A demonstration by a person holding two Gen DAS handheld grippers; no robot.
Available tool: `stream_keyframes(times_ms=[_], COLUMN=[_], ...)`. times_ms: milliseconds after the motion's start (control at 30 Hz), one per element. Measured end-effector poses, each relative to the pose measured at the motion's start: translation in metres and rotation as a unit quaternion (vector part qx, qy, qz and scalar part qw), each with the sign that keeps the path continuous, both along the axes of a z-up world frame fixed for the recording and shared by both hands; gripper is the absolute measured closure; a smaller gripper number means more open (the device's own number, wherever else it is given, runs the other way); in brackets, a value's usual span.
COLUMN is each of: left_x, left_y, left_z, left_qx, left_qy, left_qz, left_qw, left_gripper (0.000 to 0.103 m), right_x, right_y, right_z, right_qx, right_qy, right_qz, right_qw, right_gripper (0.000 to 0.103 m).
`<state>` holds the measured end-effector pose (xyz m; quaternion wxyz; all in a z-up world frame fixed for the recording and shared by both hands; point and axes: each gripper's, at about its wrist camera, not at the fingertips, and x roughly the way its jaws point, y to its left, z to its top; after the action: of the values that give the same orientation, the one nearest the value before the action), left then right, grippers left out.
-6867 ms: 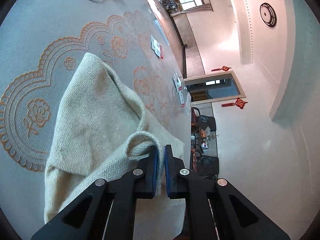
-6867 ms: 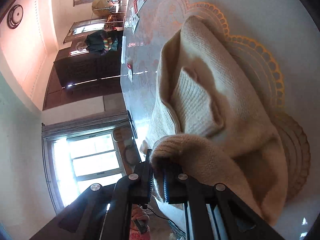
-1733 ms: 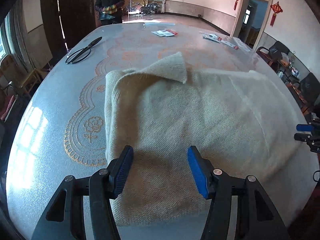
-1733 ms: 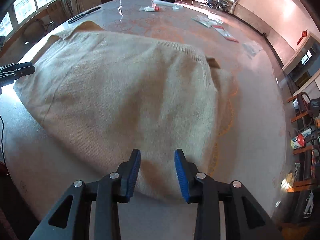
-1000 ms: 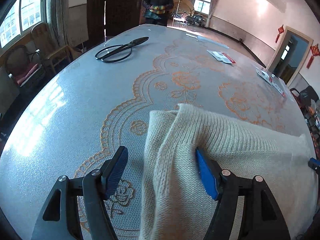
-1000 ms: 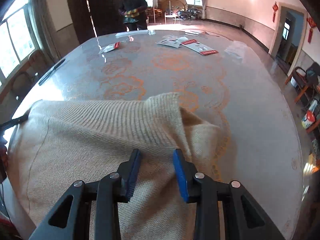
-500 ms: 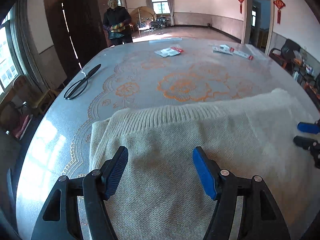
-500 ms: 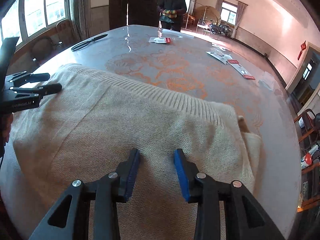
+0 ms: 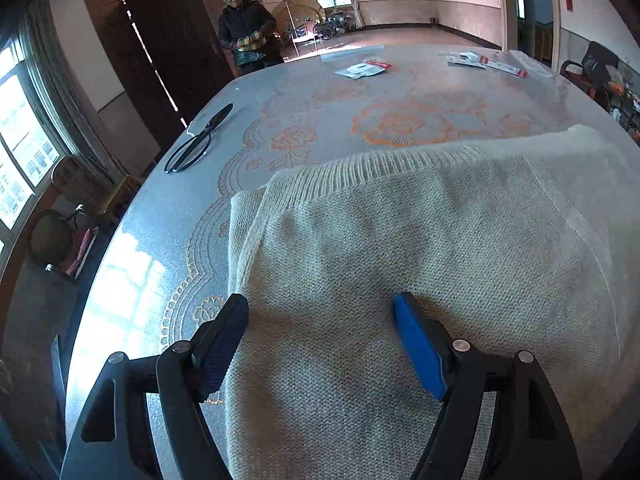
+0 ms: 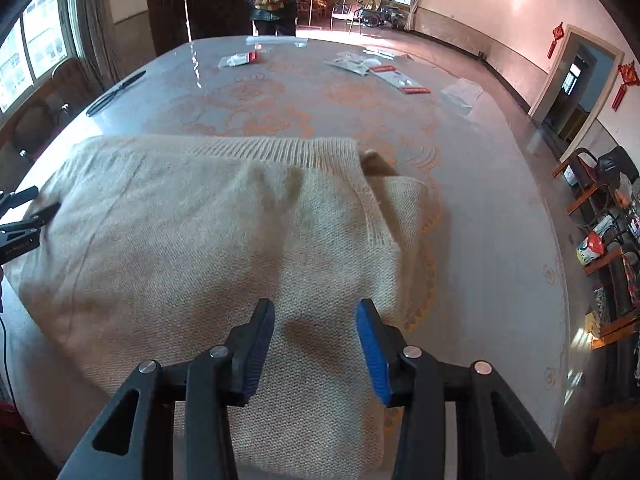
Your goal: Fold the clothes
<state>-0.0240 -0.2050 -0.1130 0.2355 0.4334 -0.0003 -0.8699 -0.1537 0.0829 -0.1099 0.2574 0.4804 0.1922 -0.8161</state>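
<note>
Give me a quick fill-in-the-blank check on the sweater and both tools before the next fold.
1. The left tool hovers over the cream sweater with its jaws ____.
2. The right tool holds ____ between its blue pads.
3. The black scissors lie on the table to the ____ of the sweater in the left wrist view.

Missing words: open; nothing; left

Left gripper hovers over the folded sweater — jaws just widened, nothing gripped.
</note>
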Motion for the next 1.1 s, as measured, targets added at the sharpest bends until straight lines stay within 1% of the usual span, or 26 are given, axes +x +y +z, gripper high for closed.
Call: stream_keyframes(times_ms=[67, 133, 167, 233, 300, 333, 400, 467, 500, 567, 600, 667, 700, 733, 800, 833, 900, 933, 1000, 1033, 1100], left_x=[0.003, 0.008, 0.012, 0.020, 0.030, 0.035, 0.045, 0.052, 0.054, 0.056, 0.057, 0.056, 0.055, 0.053, 0.048, 0.046, 0.041, 0.037, 0.028, 0.024, 0.018], left_y=[-0.004, -0.013, -0.020, -0.044, -0.075, -0.090, -0.117, -0.135, -0.140, -0.145, -0.146, -0.145, -0.143, -0.140, -0.135, -0.132, -0.127, -0.126, -0.124, -0.120, -0.112], left_z=[0.006, 0.017, 0.022, 0.030, 0.032, 0.032, 0.027, 0.017, 0.012, 0.005, 0.002, -0.001, -0.002, -0.002, -0.003, -0.003, -0.003, -0.004, -0.007, -0.008, -0.008], left_qx=[0.011, 0.007, 0.006, 0.028, 0.062, 0.078, 0.134, 0.203, 0.230, 0.277, 0.298, 0.327, 0.334, 0.333, 0.342, 0.345, 0.356, 0.367, 0.405, 0.417, 0.418], left_qy=[-0.002, 0.000, 0.002, 0.006, 0.008, 0.009, 0.013, 0.019, 0.018, 0.027, 0.032, 0.043, 0.048, 0.049, 0.049, 0.049, 0.051, 0.053, 0.057, 0.054, 0.048], left_qz=[-0.001, 0.005, 0.011, 0.038, 0.082, 0.104, 0.135, 0.148, 0.148, 0.136, 0.129, 0.111, 0.100, 0.090, 0.068, 0.058, 0.041, 0.032, 0.007, -0.008, -0.033], left_qw=[0.9999, 1.0000, 0.9999, 0.9989, 0.9947, 0.9914, 0.9816, 0.9678, 0.9617, 0.9507, 0.9453, 0.9377, 0.9360, 0.9372, 0.9360, 0.9353, 0.9322, 0.9283, 0.9123, 0.9072, 0.9064], left_gripper=[0.026, 0.026, 0.026, 0.026, 0.026, 0.026, 0.026, 0.026, 0.026, 0.025, 0.025, 0.023, 0.021, 0.021, 0.020, 0.018, 0.017, 0.017, 0.017, 0.017, 0.016], right_x=[-0.006, -0.012, -0.018, -0.034, -0.054, -0.065, -0.085, -0.102, -0.107, -0.117, -0.121, -0.125, -0.127, -0.127, -0.127, -0.129, -0.133, -0.134, -0.136, -0.137, -0.138], right_y=[0.003, 0.006, 0.012, 0.030, 0.048, 0.057, 0.069, 0.073, 0.075, 0.076, 0.076, 0.077, 0.077, 0.077, 0.077, 0.076, 0.075, 0.073, 0.071, 0.069, 0.067], right_z=[-0.001, -0.001, 0.004, 0.016, 0.021, 0.022, 0.017, 0.007, 0.001, -0.013, -0.019, -0.025, -0.027, -0.029, -0.033, -0.034, -0.036, -0.037, -0.040, -0.042, -0.045], right_qx=[-0.010, -0.022, -0.047, -0.090, -0.114, -0.127, -0.150, -0.154, -0.165, -0.185, -0.193, -0.212, -0.222, -0.233, -0.255, -0.262, -0.276, -0.281, -0.291, -0.296, -0.305], right_qy=[-0.024, -0.049, -0.070, -0.092, -0.110, -0.122, -0.152, -0.181, -0.200, -0.238, -0.250, -0.260, -0.265, -0.273, -0.289, -0.296, -0.308, -0.315, -0.328, -0.334, -0.347], right_qz=[0.011, 0.023, 0.027, 0.013, -0.014, -0.028, -0.045, -0.053, -0.055, -0.061, -0.062, -0.061, -0.060, -0.058, -0.050, -0.043, -0.030, -0.023, -0.007, 0.001, 0.016], right_qw=[1.000, 0.998, 0.996, 0.992, 0.987, 0.984, 0.976, 0.970, 0.964, 0.951, 0.947, 0.940, 0.936, 0.932, 0.921, 0.918, 0.910, 0.906, 0.899, 0.895, 0.886], right_gripper=[0.058, 0.058, 0.058, 0.057, 0.054, 0.053, 0.052, 0.052, 0.051, 0.050, 0.047, 0.043, 0.042, 0.041, 0.037, 0.036, 0.035, 0.034, 0.033, 0.033, 0.033])
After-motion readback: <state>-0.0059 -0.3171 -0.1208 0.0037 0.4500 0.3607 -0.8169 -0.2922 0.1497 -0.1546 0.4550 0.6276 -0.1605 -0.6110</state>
